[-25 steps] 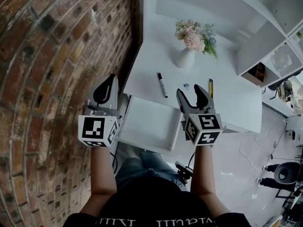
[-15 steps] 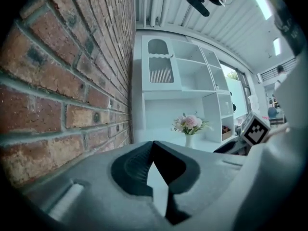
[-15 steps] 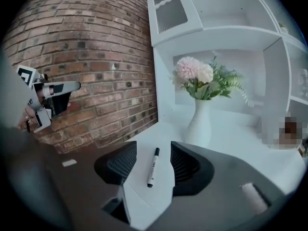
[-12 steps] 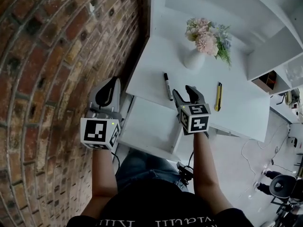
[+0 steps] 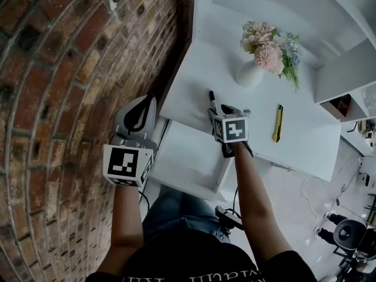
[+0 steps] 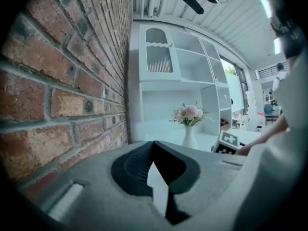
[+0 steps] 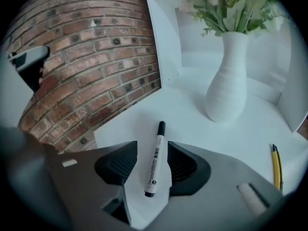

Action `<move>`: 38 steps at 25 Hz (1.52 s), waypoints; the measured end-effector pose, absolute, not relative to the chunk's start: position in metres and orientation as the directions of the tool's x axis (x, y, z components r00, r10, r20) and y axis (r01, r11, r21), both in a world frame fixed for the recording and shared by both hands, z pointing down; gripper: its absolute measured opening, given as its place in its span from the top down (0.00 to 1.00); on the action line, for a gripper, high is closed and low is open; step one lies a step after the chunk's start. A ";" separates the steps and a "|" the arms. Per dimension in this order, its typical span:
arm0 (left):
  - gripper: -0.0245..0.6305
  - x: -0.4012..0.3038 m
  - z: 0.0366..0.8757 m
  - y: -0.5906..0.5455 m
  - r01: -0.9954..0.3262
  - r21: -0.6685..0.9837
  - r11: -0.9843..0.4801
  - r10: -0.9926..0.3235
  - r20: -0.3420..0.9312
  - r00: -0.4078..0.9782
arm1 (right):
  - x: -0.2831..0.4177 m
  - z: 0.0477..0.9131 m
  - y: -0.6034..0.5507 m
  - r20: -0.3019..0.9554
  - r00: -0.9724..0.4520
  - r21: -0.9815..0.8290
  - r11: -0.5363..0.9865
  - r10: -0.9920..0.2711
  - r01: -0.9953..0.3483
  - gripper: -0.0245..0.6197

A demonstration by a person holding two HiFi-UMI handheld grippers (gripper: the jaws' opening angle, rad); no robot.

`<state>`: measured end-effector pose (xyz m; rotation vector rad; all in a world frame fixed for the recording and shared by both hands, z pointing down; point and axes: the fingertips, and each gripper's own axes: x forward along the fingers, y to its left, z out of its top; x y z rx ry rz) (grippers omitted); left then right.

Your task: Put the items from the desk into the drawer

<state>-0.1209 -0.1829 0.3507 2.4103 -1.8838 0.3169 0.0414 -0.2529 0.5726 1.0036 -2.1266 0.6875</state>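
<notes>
A white marker with a black cap (image 7: 155, 158) lies on the white desk (image 5: 305, 143); its cap end (image 5: 212, 96) shows just beyond my right gripper (image 5: 221, 113). That right gripper (image 7: 151, 149) points down at the desk with one pad on each side of the marker. Its jaws have just been closing, but gaps remain and the pads are not pressing. A yellow utility knife (image 5: 277, 123) lies to the right, also seen as the knife (image 7: 276, 165). The open white drawer (image 5: 183, 157) sits below the desk edge. My left gripper (image 5: 144, 103) hangs by the drawer's left side, tips (image 6: 153, 143) together and empty.
A white vase of pink flowers (image 5: 251, 74) stands behind the marker, close ahead as the vase (image 7: 231, 81). A brick wall (image 5: 70, 69) runs along the left. White shelves (image 5: 352, 57) rise at the back right. Cables and a chair base (image 5: 352, 234) are on the floor.
My right gripper has dropped and tipped down from over the drawer's corner to straddle the marker, its jaws narrower. The left gripper has sunk a little.
</notes>
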 end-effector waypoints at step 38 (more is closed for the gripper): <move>0.96 -0.124 0.343 -0.183 -0.923 -0.015 -0.385 -0.911 0.168 0.377 | 0.058 0.513 -0.211 0.747 -0.379 -0.238 0.312 -0.546 -0.920 0.84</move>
